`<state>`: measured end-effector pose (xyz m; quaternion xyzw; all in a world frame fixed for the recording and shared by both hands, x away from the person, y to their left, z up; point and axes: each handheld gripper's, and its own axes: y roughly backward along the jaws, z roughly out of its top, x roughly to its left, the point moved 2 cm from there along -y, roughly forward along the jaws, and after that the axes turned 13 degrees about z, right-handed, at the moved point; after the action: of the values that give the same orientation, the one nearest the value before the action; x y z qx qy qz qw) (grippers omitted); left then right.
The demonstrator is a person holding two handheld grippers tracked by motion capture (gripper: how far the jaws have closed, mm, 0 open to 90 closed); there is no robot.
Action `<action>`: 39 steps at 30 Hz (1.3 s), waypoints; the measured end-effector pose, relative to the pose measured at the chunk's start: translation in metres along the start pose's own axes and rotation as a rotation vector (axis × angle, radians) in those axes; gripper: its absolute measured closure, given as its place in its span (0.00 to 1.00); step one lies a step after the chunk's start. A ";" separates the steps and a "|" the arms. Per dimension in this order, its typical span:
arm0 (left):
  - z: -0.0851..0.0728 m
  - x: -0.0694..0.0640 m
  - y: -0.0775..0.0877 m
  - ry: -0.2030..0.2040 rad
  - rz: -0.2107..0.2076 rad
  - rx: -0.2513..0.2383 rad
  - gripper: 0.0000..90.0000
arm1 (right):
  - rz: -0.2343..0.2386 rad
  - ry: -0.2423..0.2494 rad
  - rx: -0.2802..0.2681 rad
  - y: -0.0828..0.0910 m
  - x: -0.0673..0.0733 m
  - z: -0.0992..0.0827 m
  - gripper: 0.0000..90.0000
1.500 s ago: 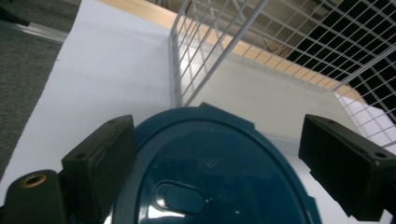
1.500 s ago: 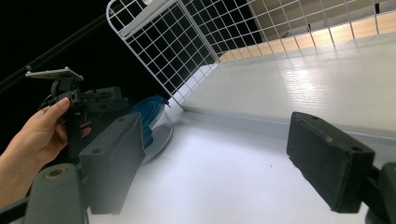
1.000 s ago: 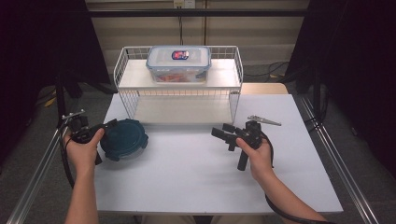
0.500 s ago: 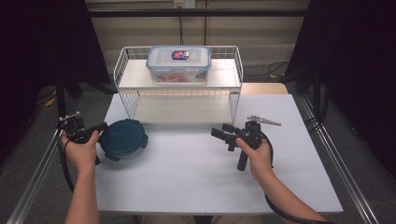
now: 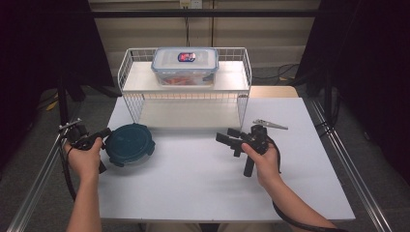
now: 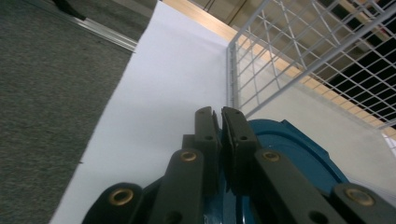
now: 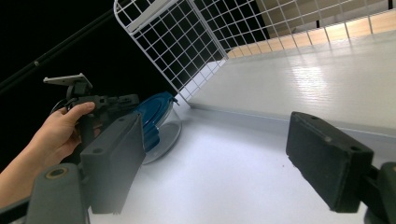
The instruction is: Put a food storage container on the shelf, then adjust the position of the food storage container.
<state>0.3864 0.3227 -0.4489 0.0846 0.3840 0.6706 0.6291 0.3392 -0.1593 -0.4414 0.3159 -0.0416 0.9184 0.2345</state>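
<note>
Round glass container with a teal lid at the near-left of the white desk, just in front of the wire shelf rack; probably weighty, rigid, breakable and slick on the glass, so best taken by the lid's rim or a latch tab; left hand-held gripper just closing, now clamped at the lid's left edge, jaws nearly together in the left gripper view; right hand-held gripper mid-desk, jaws wide, holding nothing; farther back, a clear lidded food box on the rack's top shelf.
</note>
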 end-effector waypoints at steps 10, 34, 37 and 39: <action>-0.010 -0.017 0.003 -0.021 -0.036 0.028 0.98 | 0.006 0.001 0.017 -0.007 0.000 -0.003 0.21; -0.017 -0.031 0.019 -0.058 -0.046 0.045 1.00 | 0.009 0.012 0.023 -0.006 0.003 -0.003 0.22; -0.020 -0.028 0.017 -0.064 -0.029 0.055 1.00 | 0.017 0.010 0.017 -0.008 0.005 -0.003 0.22; -0.021 -0.028 0.015 -0.056 -0.028 0.060 1.00 | 0.017 0.016 0.026 -0.008 0.006 -0.003 0.22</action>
<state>0.3675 0.2899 -0.4440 0.1166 0.3874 0.6474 0.6459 0.3373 -0.1489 -0.4412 0.3112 -0.0305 0.9233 0.2228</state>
